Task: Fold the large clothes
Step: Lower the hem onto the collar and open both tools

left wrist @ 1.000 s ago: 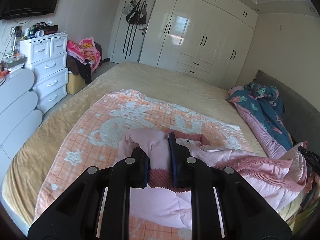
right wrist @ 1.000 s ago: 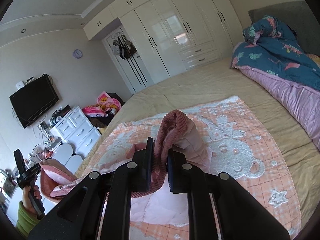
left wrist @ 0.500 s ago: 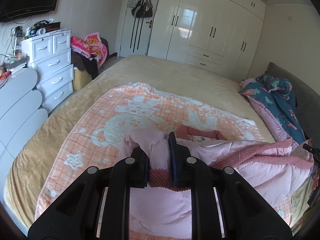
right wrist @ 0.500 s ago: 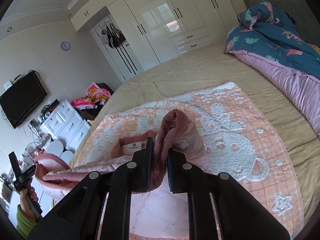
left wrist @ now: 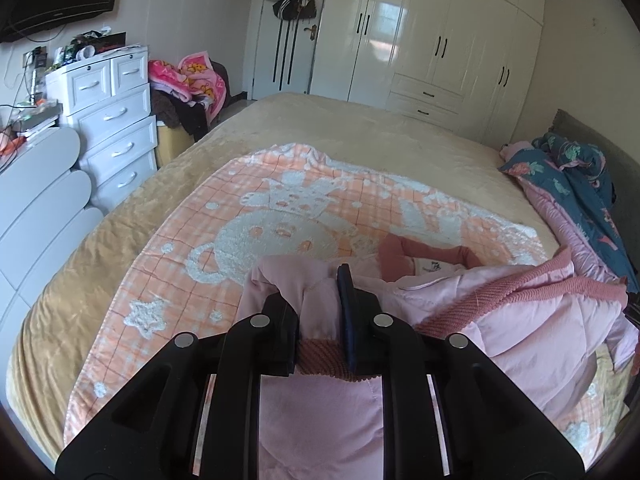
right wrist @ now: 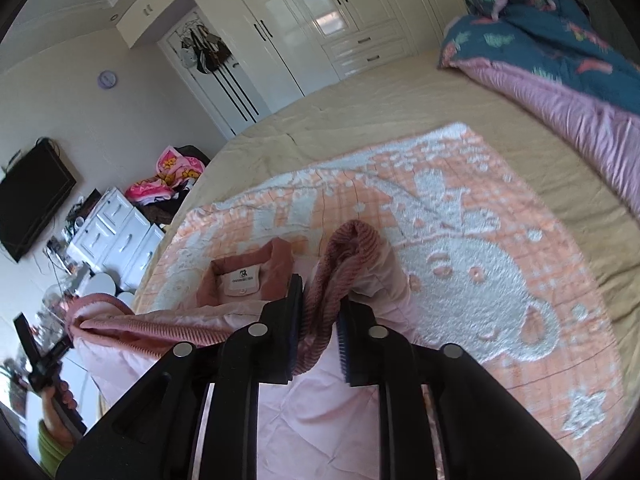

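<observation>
Pink padded jacket (left wrist: 532, 332) lies bunched on the peach bear-print blanket (left wrist: 280, 216) over my tan bedspread (left wrist: 360, 128). My left gripper (left wrist: 320, 312) pinches a ribbed cuff (left wrist: 320, 356) and pale sleeve; my right gripper (right wrist: 320, 320) clamps the ribbed hem (right wrist: 340, 256), collar label (right wrist: 242, 278) beside it.

Left gripper (left wrist: 319, 312) clamped on pink jacket (left wrist: 532, 320) hem; right gripper (right wrist: 320, 320) likewise clamped, both held level.
</observation>
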`<action>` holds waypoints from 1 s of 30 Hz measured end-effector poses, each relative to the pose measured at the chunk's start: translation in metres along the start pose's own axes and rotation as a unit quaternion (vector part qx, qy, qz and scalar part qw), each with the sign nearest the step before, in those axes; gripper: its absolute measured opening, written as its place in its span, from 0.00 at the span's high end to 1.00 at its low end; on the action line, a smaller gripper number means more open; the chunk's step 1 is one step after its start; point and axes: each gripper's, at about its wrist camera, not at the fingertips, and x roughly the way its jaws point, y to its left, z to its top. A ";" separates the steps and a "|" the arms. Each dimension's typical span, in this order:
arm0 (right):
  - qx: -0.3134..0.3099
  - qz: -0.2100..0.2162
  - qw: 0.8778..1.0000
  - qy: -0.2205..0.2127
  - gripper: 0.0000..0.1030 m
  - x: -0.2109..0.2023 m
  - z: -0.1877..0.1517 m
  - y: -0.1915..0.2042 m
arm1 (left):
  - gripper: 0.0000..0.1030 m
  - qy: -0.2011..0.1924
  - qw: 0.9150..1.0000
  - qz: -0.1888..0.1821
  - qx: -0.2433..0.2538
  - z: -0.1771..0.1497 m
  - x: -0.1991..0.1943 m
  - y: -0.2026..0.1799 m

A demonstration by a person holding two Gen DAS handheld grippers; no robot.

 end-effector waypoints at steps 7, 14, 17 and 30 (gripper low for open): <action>0.030 0.036 0.999 -0.010 0.34 0.004 -0.008 -0.016 | 0.90 0.009 1.000 0.007 0.008 -0.005 0.014 -0.001; -0.017 0.003 1.000 0.001 0.28 0.013 -0.038 -0.011 | 0.90 0.017 1.000 0.010 0.012 -0.009 0.031 -0.005; -0.040 -0.025 0.999 0.014 0.26 0.023 -0.057 -0.008 | 0.89 0.019 1.000 0.014 0.008 -0.010 0.038 -0.005; -0.087 -0.061 0.994 0.026 0.21 0.023 -0.093 0.003 | 0.35 0.004 0.999 -0.035 -0.011 -0.004 0.010 -0.010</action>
